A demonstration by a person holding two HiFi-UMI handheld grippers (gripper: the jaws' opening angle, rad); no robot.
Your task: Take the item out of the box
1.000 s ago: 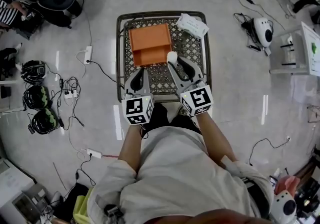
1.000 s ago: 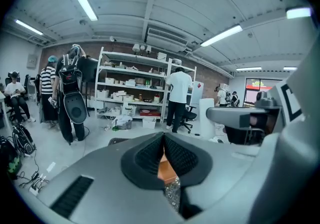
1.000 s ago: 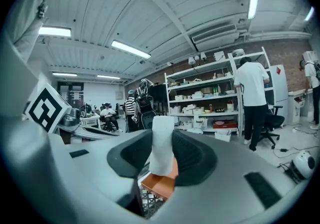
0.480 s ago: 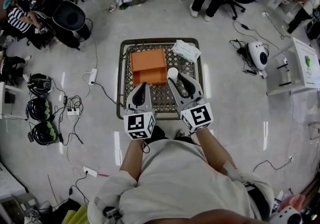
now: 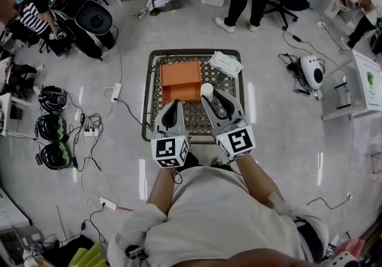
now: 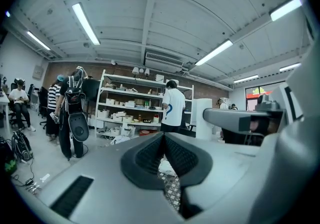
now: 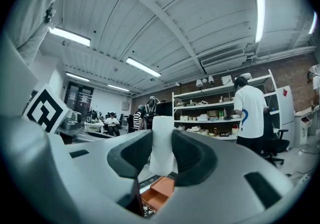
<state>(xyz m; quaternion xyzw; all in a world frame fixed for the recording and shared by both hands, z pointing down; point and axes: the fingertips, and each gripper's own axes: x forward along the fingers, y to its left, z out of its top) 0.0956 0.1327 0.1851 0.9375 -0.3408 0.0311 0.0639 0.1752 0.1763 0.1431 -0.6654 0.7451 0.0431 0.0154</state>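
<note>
Metal mesh table (image 5: 194, 114) sits under both grippers. Orange box (image 5: 181, 80) is on it, ahead of the left jaws and ahead-left of the right jaws. In the right gripper view it shows open-topped, below the jaws.

Left gripper (image 5: 174, 104) has its jaws closed pad to pad with nothing between them. It's held over the mesh just short of the box's near edge. The left gripper view confirms the pads meet.

Right gripper (image 5: 208, 95) has its jaws clamped on the white item (image 5: 206, 88) — a pale upright cylinder-like piece, one pad on each side, its top sticking out past the jaw tips. The right gripper view shows the same grip. The item is out of the box, just off the box's near right corner, and I can't tell any contact with the box wall.

White packet (image 5: 225, 63) lies on the table's far right corner — well ahead of the right jaws, beside the box.
</note>
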